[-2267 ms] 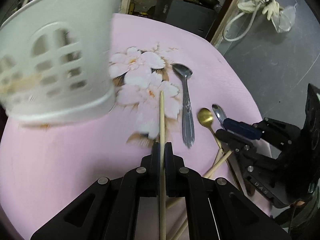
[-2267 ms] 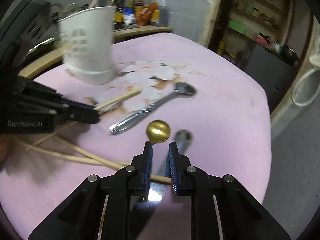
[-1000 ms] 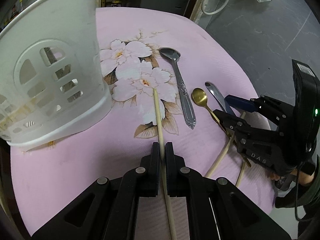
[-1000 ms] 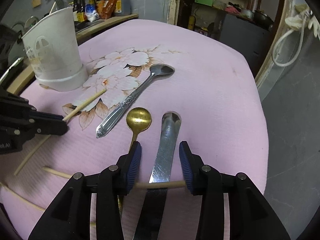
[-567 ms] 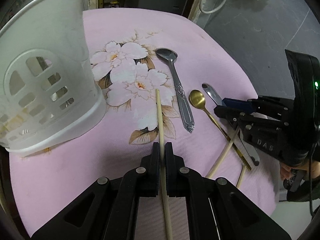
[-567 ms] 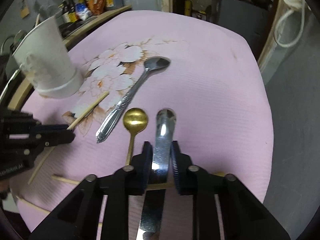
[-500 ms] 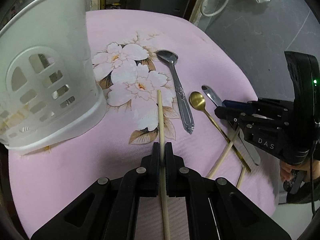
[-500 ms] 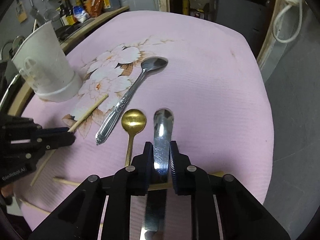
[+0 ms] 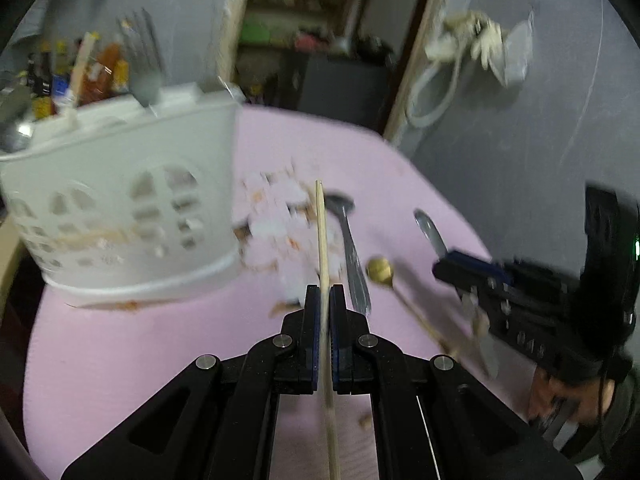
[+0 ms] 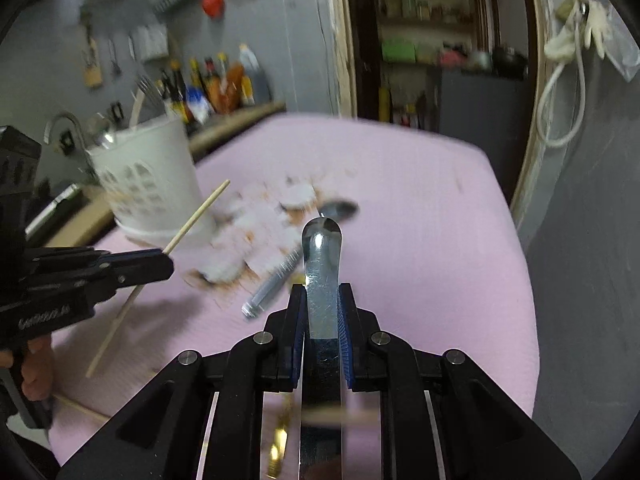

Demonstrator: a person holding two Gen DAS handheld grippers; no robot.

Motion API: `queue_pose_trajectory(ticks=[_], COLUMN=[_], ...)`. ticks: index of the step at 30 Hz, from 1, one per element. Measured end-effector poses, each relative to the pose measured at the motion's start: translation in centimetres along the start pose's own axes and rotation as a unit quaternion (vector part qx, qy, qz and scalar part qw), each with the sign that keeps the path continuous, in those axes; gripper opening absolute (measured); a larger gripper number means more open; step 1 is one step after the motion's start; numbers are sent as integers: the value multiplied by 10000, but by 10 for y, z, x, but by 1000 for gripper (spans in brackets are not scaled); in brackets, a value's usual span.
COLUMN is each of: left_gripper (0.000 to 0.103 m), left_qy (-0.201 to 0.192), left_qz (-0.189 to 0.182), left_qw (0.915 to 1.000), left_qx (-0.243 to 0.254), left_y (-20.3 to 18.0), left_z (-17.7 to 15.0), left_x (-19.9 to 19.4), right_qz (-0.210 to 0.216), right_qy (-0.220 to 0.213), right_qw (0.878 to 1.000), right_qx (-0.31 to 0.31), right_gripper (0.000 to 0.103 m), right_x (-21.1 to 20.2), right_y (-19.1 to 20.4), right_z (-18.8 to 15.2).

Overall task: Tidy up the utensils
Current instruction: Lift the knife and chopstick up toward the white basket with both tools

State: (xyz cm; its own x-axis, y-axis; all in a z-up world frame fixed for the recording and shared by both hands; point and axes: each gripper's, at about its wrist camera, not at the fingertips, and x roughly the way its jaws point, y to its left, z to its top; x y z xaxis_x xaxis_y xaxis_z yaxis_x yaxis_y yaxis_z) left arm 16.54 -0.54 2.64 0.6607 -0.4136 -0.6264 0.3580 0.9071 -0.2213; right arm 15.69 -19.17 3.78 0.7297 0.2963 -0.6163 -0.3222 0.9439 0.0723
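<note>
In the left wrist view, the left gripper (image 9: 324,300) is clamped on a wooden chopstick (image 9: 322,236) pointing to 12 o'clock, the white utensil basket (image 9: 120,208) at 10 o'clock on the pink cloth (image 9: 120,360). A silver spoon (image 9: 352,256) and a gold spoon (image 9: 380,270) lie at 1 o'clock. Over in the right wrist view, the right gripper (image 10: 320,320) is pinching a flat steel utensil (image 10: 322,264) — tip up at 12, basket at 10 o'clock.
</note>
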Motion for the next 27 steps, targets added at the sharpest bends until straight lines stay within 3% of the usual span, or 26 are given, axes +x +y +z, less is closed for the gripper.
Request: queue_pose_trajectory(ticks=[7, 19, 27], left_gripper=[3, 3, 3], left_qy=[-1028, -2062, -2682], left_qz=[190, 439, 831], left_qw=[9945, 9771, 9590], left_qx=[-97, -275, -381], left_y=[4, 20, 45], left_z=[4, 18, 48], left_x=[-30, -79, -108], right_qz=[7, 262, 494], right_qy=[-987, -2148, -2962], right_qw=[9947, 9757, 9527], right_qx=[-285, -354, -471], right_gripper=[13, 13, 13], right_x=[-22, -45, -52], right_y=[20, 36, 64], right_z=[6, 31, 72])
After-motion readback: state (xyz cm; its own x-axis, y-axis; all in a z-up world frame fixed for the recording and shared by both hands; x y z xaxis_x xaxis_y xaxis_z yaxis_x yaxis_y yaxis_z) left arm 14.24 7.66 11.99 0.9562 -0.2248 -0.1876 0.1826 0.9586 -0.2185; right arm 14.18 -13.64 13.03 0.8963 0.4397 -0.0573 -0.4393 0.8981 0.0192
